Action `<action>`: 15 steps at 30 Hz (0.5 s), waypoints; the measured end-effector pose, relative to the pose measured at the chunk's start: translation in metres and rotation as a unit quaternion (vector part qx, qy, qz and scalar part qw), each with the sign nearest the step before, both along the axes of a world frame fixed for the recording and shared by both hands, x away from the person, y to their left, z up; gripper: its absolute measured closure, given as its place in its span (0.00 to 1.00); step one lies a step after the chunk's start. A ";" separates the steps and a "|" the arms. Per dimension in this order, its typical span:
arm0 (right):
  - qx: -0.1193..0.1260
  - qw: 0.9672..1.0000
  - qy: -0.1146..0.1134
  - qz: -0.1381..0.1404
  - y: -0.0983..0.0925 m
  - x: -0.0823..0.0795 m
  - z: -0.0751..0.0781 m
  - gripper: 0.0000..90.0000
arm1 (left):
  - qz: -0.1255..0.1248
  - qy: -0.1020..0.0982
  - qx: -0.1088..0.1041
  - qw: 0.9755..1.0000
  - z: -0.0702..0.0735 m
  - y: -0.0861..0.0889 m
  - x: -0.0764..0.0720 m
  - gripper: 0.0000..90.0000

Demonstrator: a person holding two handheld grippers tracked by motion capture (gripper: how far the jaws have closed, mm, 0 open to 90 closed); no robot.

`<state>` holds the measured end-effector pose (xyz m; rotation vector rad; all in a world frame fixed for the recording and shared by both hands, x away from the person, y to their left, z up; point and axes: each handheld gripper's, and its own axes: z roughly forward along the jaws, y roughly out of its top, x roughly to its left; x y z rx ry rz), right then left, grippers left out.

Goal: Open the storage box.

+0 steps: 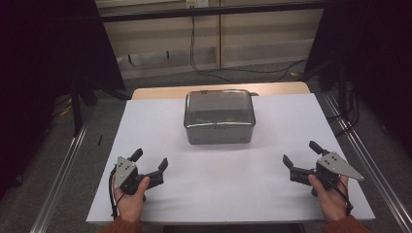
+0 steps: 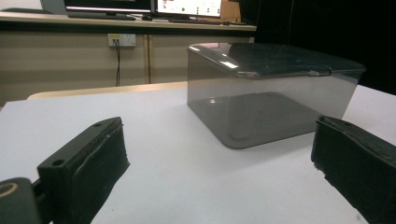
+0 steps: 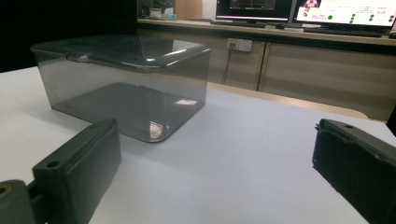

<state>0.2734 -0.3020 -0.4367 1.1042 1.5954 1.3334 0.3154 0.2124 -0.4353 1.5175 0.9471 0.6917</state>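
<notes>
A smoky grey see-through box with its lid on stands at the far middle of the white table. My left gripper rests open near the front left, nothing between its jaws. My right gripper rests open near the front right, also holding nothing. In the left gripper view the box lies ahead and to the right, well beyond the black fingers. From the right gripper view the box sits ahead to the left, past the fingers.
Behind the table runs a low wooden counter with cables hanging down. Metal rails flank the table on both sides. Monitors stand on the counter in the right gripper view. White tabletop stretches between the grippers and the box.
</notes>
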 end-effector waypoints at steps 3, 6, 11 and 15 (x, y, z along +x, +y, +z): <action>-0.003 1.000 -0.006 0.006 0.004 0.001 0.001 0.01 | 0.001 -0.002 0.001 1.000 0.001 0.000 0.000 0.03; 0.001 1.000 -0.007 0.009 0.007 0.003 0.001 0.01 | 0.002 0.000 0.000 1.000 0.000 0.000 0.000 0.03; 0.002 1.000 -0.001 0.015 0.011 0.006 0.000 0.00 | 0.002 0.000 0.002 1.000 0.000 0.000 0.000 0.03; -0.001 1.000 0.008 0.017 0.016 0.009 -0.001 0.00 | 0.000 -0.001 0.004 1.000 0.000 -0.002 0.000 0.03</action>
